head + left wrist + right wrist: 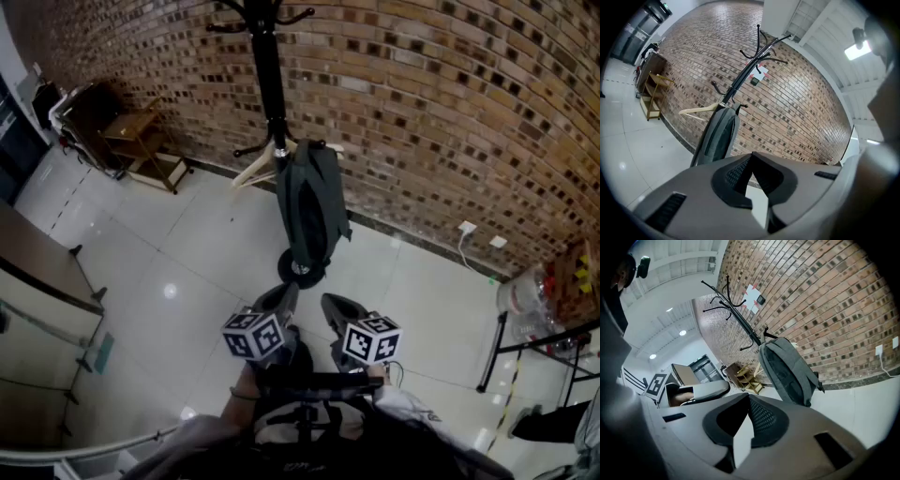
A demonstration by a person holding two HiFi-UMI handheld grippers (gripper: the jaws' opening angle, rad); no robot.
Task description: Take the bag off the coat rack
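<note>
A dark grey backpack (310, 202) hangs from a low hook of the black coat rack (267, 75), reaching down nearly to the rack's round base (302, 270). A pale wooden hanger (255, 168) hangs beside it on the rack. My left gripper (287, 291) and right gripper (331, 303) are side by side, low in the head view, short of the bag and apart from it. Both are shut with nothing between the jaws. The left gripper view shows the bag (719, 136) beyond the left gripper (752, 158). The right gripper view shows the bag (788, 369) past the right gripper (749, 398).
A brick wall (422, 103) runs behind the rack. A wooden shelf (141, 141) stands at the far left, a desk edge (42, 267) at the near left. At the right are a wall socket with a cable (466, 228) and a black metal stand (525, 345).
</note>
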